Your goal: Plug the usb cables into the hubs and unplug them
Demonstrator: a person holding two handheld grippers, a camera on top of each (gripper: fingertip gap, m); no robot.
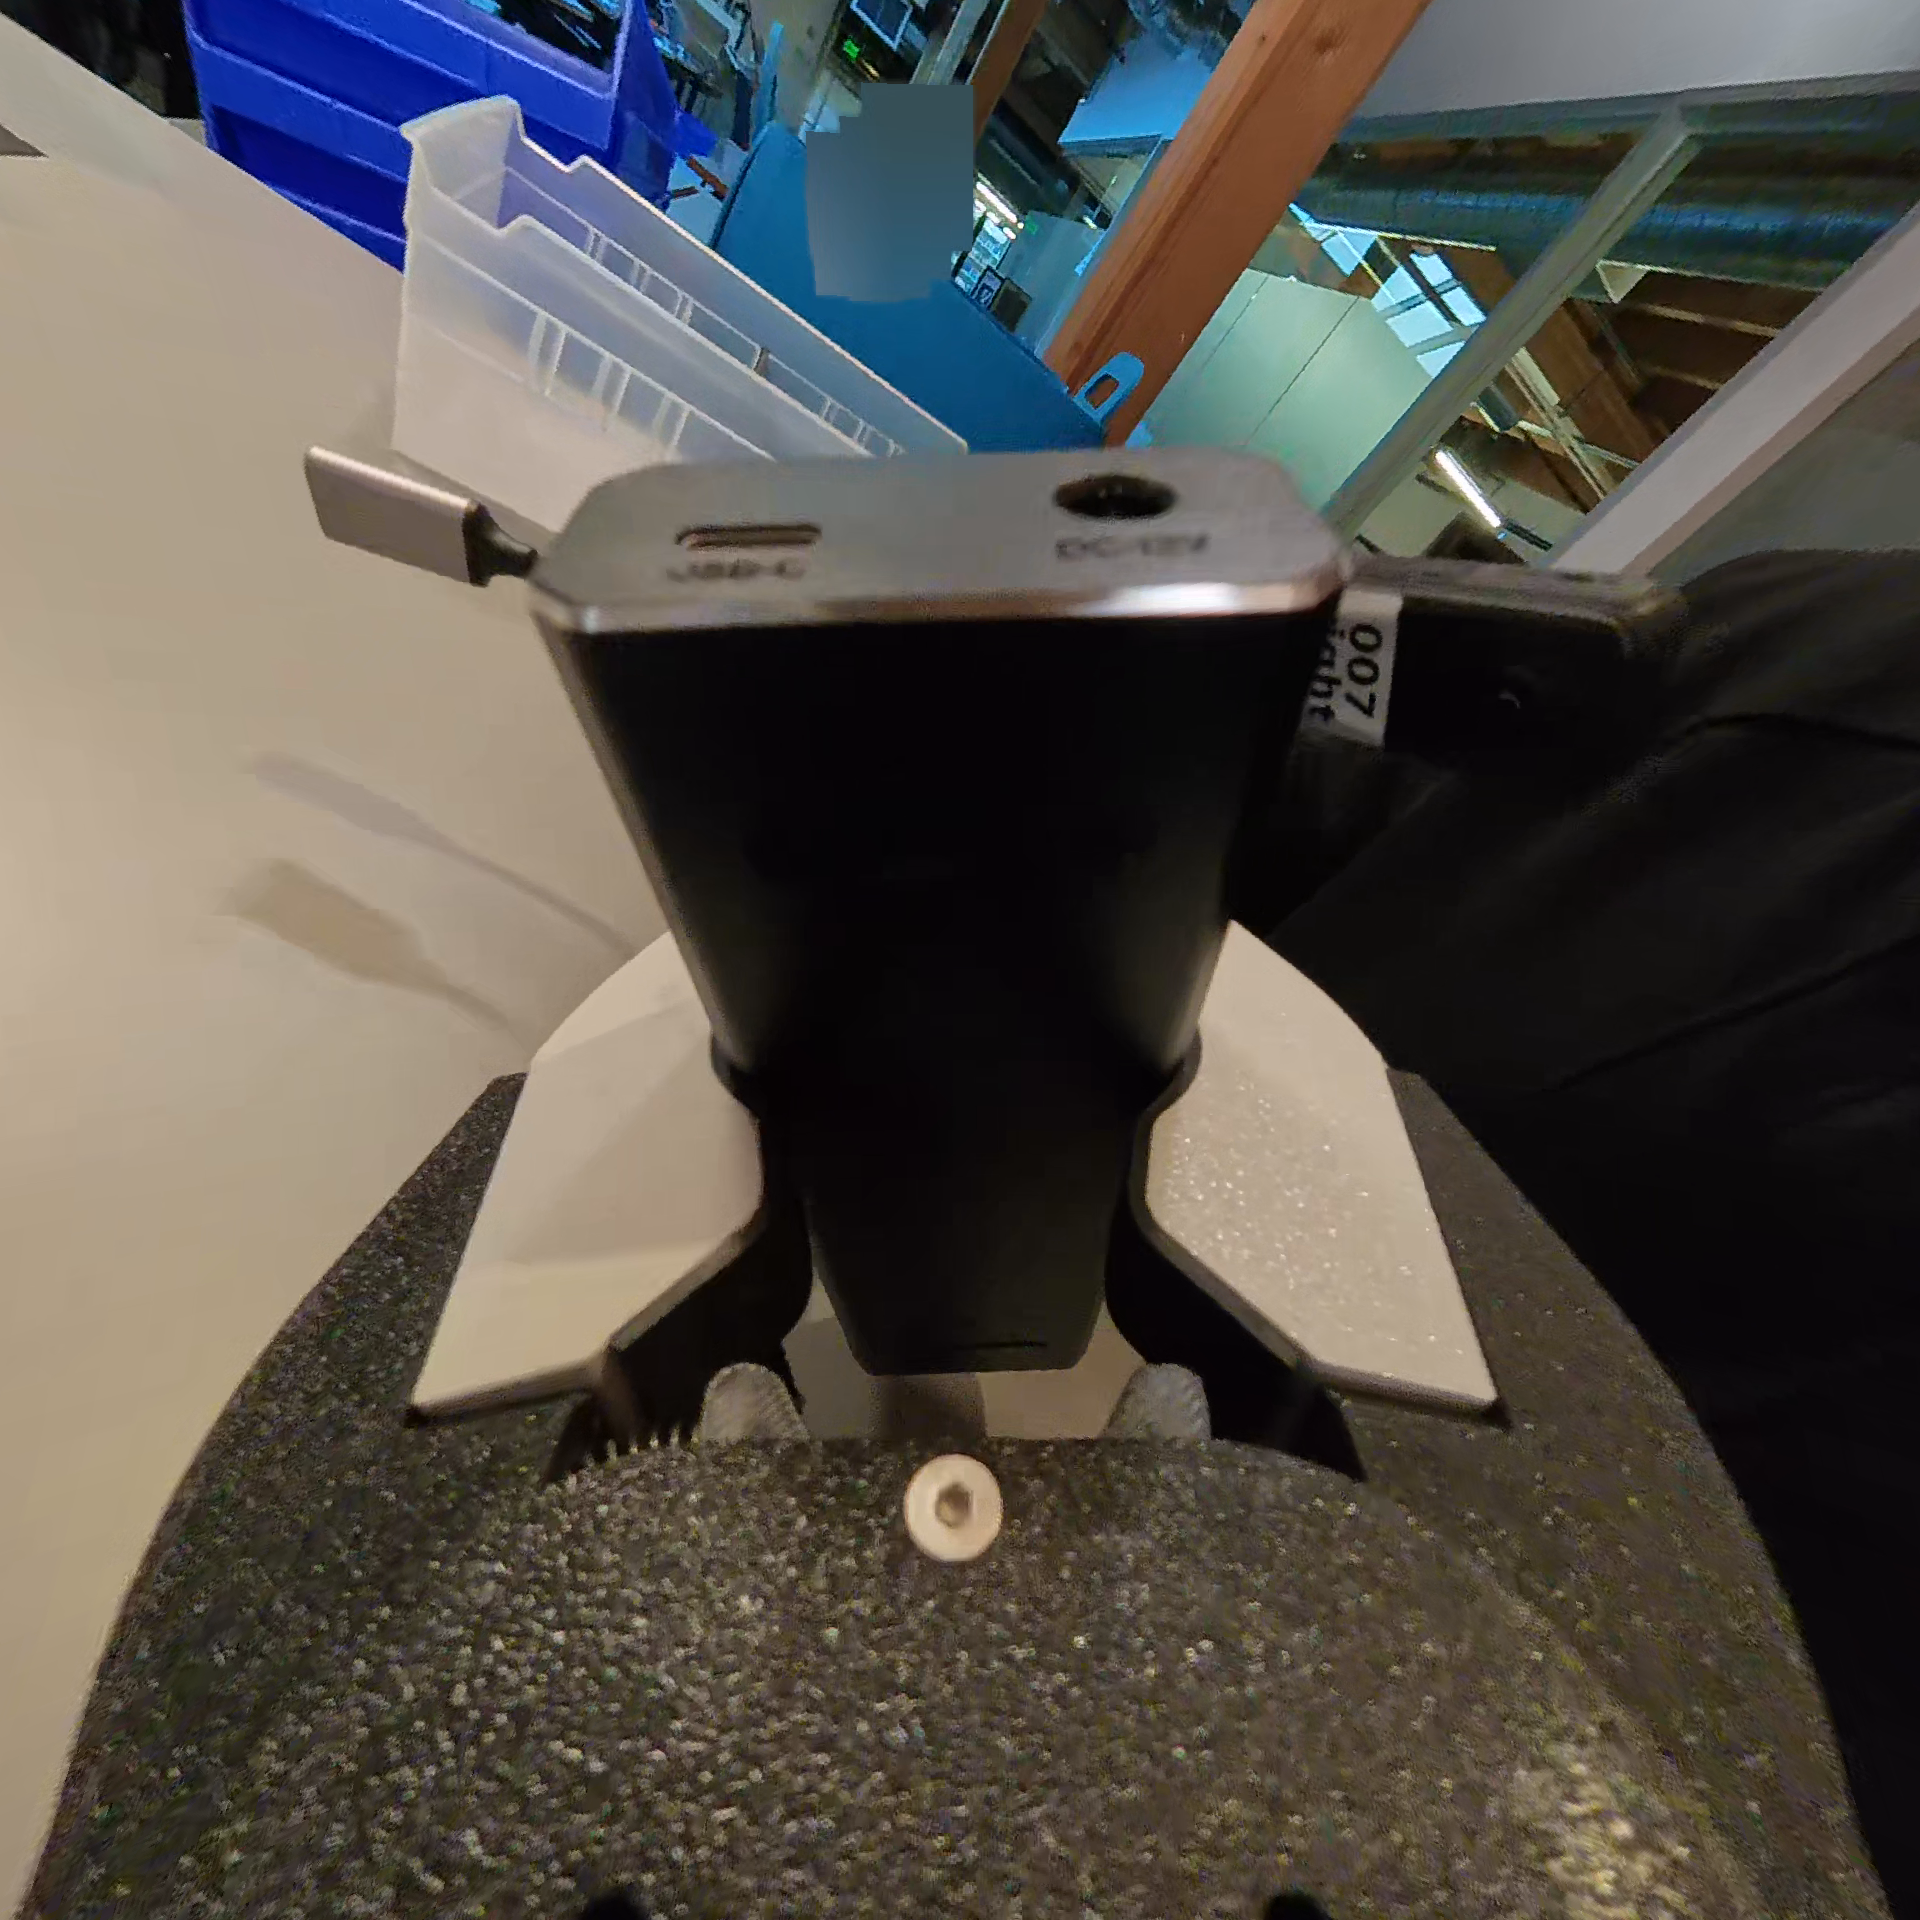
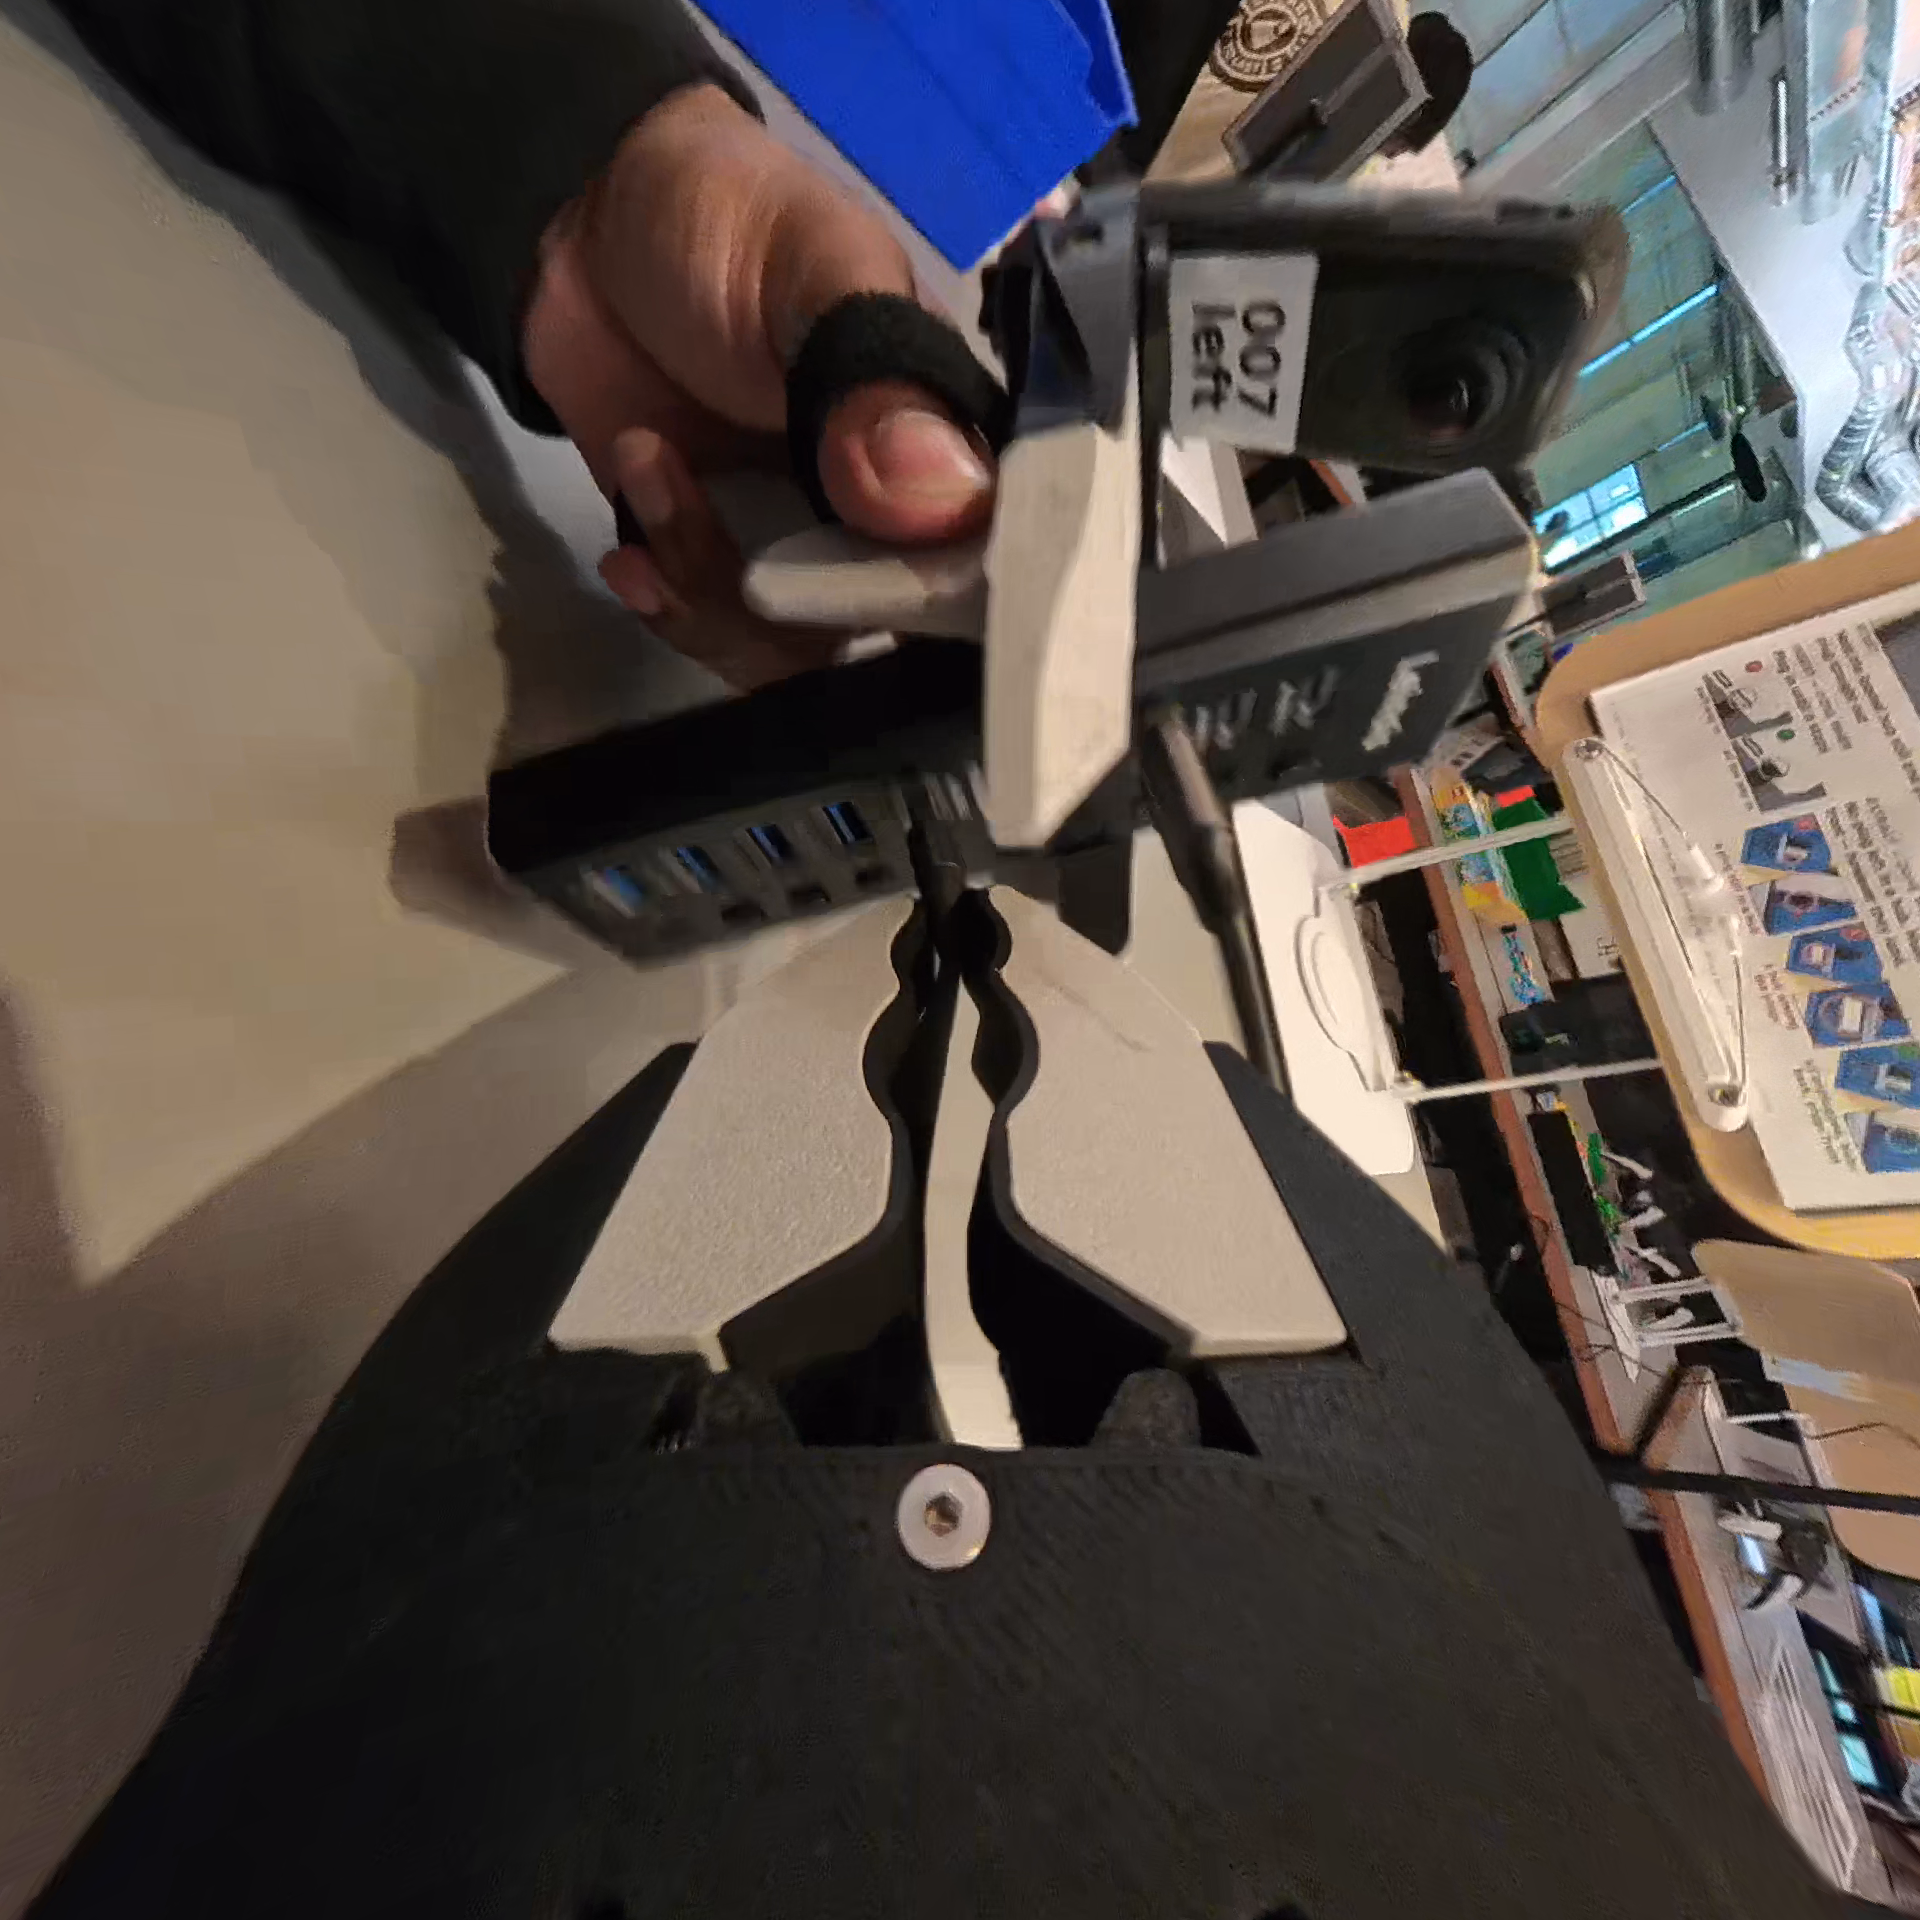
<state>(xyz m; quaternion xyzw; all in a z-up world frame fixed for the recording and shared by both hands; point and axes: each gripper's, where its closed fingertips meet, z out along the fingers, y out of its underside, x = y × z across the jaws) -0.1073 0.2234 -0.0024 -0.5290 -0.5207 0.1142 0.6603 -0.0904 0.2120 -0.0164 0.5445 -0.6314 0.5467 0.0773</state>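
Tongs in my left hand [image 1: 951,1174] pinch the black hub [image 1: 935,831] across its narrow body, both grey fingers [image 1: 613,1236] pressed against its sides, so the hub sticks straight out ahead of me with its end face up and away. That end face shows a slim oval port [image 1: 748,538] and a round socket [image 1: 1117,497]. Off its far left corner a silver plug [image 1: 400,511] on a short dark lead juts out over the pale table [image 1: 208,727]; I cannot tell whether it is seated in a port. Beyond the hub stand a clear plastic bin [image 1: 582,312] and a blue bin [image 1: 416,94], and a black sleeve [image 1: 1610,935] fills the right side. From my right wrist view, the same hub [image 2: 727,821] lies crosswise just past my right tongs [image 2: 951,945], its row of blue ports [image 2: 769,847] facing me. My right fingers [image 2: 769,1143] are closed down on a thin black cable [image 2: 940,997] that runs between the wavy tips up to the hub's port side; motion blur hides whether its plug is fully in. My left tongs [image 2: 1049,665] clamp the hub from above, gripped by my bare hand [image 2: 717,343] with a black strap around the thumb, and the small camera [image 2: 1434,343] on them looks back toward me. To the right, well apart, a board with an instruction sheet [image 2: 1787,883] stands among shelves.
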